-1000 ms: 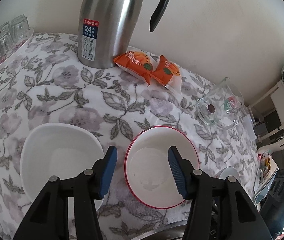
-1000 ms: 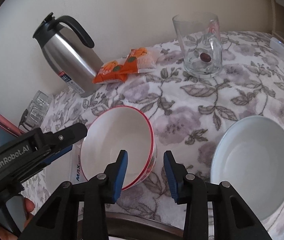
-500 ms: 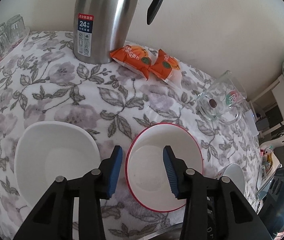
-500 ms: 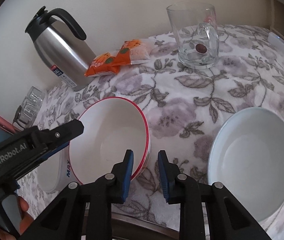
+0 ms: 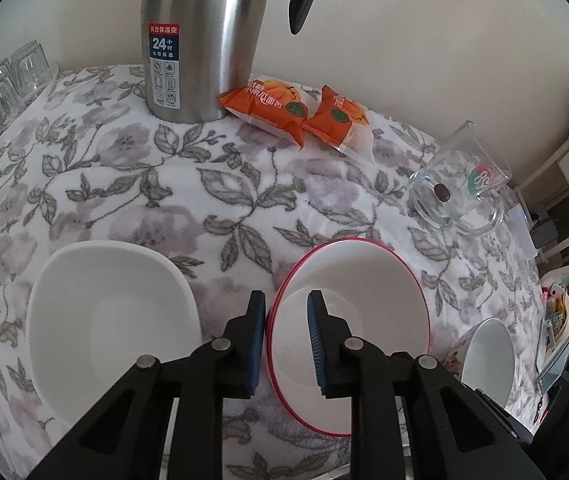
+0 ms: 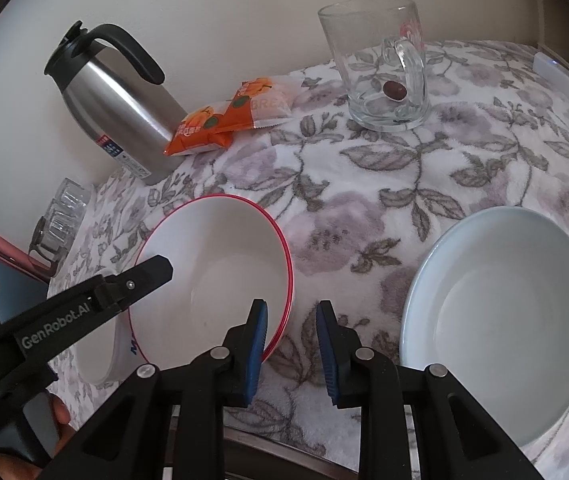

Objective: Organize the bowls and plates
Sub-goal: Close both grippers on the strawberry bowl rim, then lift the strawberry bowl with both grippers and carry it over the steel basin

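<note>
A white bowl with a red rim (image 5: 364,300) stands on the flowered tablecloth between a white squarish bowl (image 5: 112,320) and a pale blue bowl (image 6: 500,320). My left gripper (image 5: 286,312) straddles the red-rimmed bowl's left rim, one pad outside and one inside, with its jaws closing on the wall. My right gripper (image 6: 291,312) is shut on the same bowl (image 6: 220,264) at its right rim, left pad inside and right pad outside. In the right wrist view one left gripper finger (image 6: 140,280) crosses the bowl's far edge. That bowl half hides the squarish bowl (image 6: 96,364).
A steel thermos jug (image 5: 200,40), two orange snack packets (image 5: 296,116) and a glass mug (image 5: 456,192) stand along the wall. Small glasses (image 5: 0,84) sit at the far left. The table's front edge runs just under the grippers. A hand (image 6: 60,412) shows at the lower left.
Both grippers' jaws have narrowed onto the red-rimmed bowl's rim, the left from wide apart to a narrow gap. The bowls have stayed where they were.
</note>
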